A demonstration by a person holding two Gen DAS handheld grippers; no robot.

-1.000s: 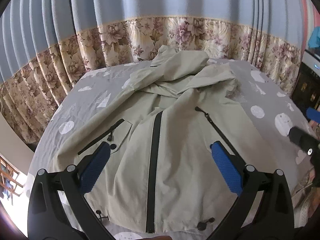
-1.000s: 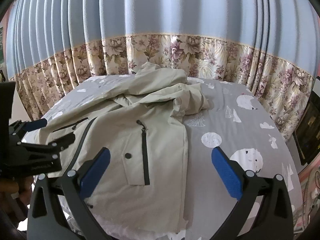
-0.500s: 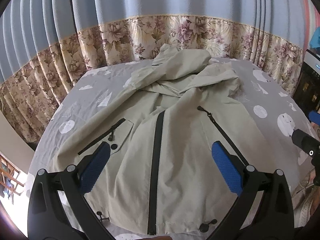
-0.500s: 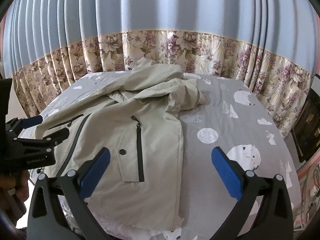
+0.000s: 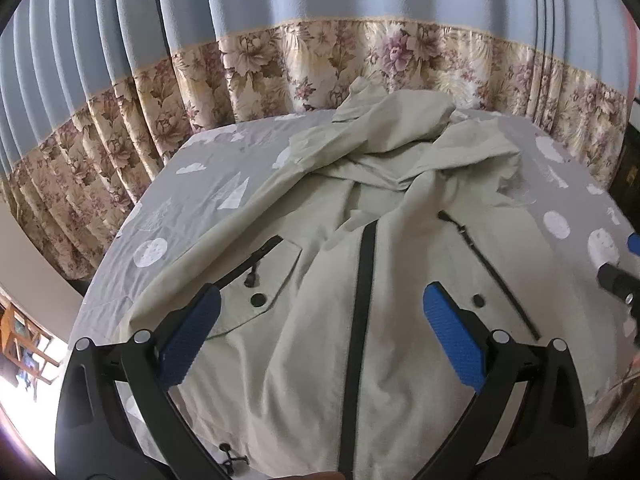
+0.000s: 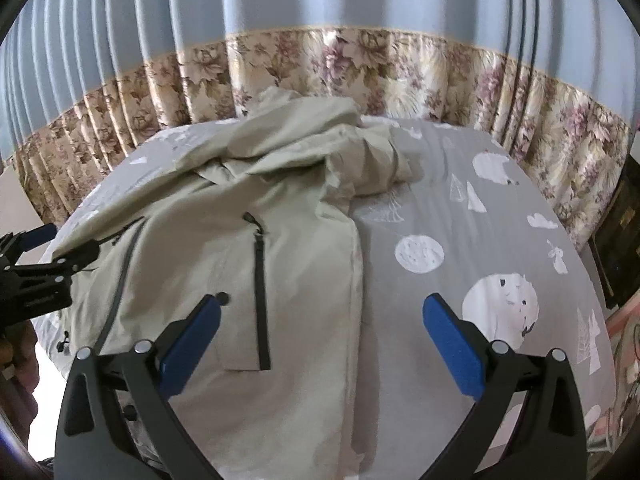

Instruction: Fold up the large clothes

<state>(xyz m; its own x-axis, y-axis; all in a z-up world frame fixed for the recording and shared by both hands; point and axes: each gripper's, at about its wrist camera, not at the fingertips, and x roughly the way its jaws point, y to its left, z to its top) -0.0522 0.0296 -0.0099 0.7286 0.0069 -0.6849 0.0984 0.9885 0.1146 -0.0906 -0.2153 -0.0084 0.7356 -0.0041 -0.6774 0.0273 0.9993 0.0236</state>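
A pale beige jacket (image 5: pixel 404 280) lies front-up on the grey patterned bed (image 5: pixel 208 196), its black centre zip running toward me and its hood and sleeves bunched at the far end. My left gripper (image 5: pixel 320 316) hovers open above the jacket's lower front, nothing between its blue pads. In the right wrist view the jacket (image 6: pixel 280 216) covers the bed's left half. My right gripper (image 6: pixel 320 320) is open over the jacket's right edge, where it meets the bare sheet (image 6: pixel 460 220). The left gripper (image 6: pixel 44 256) shows at the left edge of the right wrist view.
Blue curtains with a floral band (image 5: pixel 360 56) hang close behind the bed's far side. A dark cabinet (image 6: pixel 620 240) stands at the right. The right gripper's tip (image 5: pixel 620 276) pokes in at the right edge of the left wrist view.
Both grippers have drifted forward and slightly lower over the jacket, which now looks larger. Both stay open; the jacket has not moved.
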